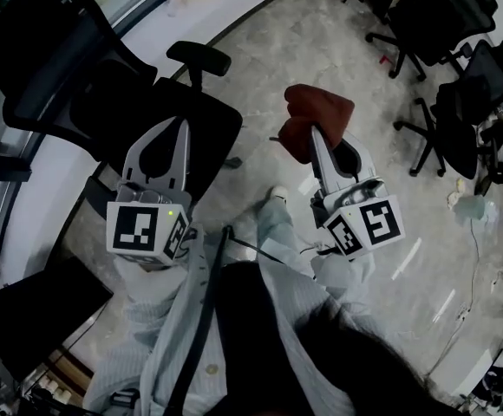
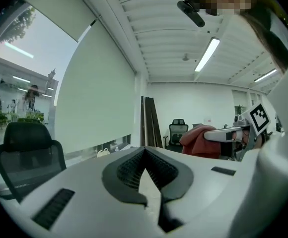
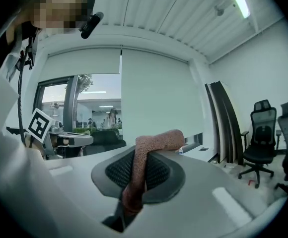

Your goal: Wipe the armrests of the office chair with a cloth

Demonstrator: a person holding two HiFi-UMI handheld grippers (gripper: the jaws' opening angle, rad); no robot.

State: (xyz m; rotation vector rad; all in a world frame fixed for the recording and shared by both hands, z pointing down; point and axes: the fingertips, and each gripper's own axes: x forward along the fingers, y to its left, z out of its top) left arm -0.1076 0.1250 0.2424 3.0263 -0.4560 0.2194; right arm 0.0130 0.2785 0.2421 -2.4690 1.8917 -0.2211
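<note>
Holding the cloth (image 1: 319, 111) clenched, the right tool (image 1: 315, 131) hangs over the floor (image 1: 321, 42). The armrest (image 1: 199, 56) lies ahead to its left, nearer the empty, closed left tool (image 1: 180, 124).

Head view: office chair (image 1: 147, 102) back runs off the left edge, its base is hidden under the seat and the left gripper (image 1: 182, 125), and only 1 armrest (image 1: 199, 56) shows. Cloth (image 1: 321, 107) lower end is covered by the right gripper (image 1: 315, 133); in the right gripper view its tail drops out of sight between the jaws. Figures (image 3: 106, 118) past the window there are too small to tell, and a far chair (image 1: 442, 11) is cut by the top edge.
</note>
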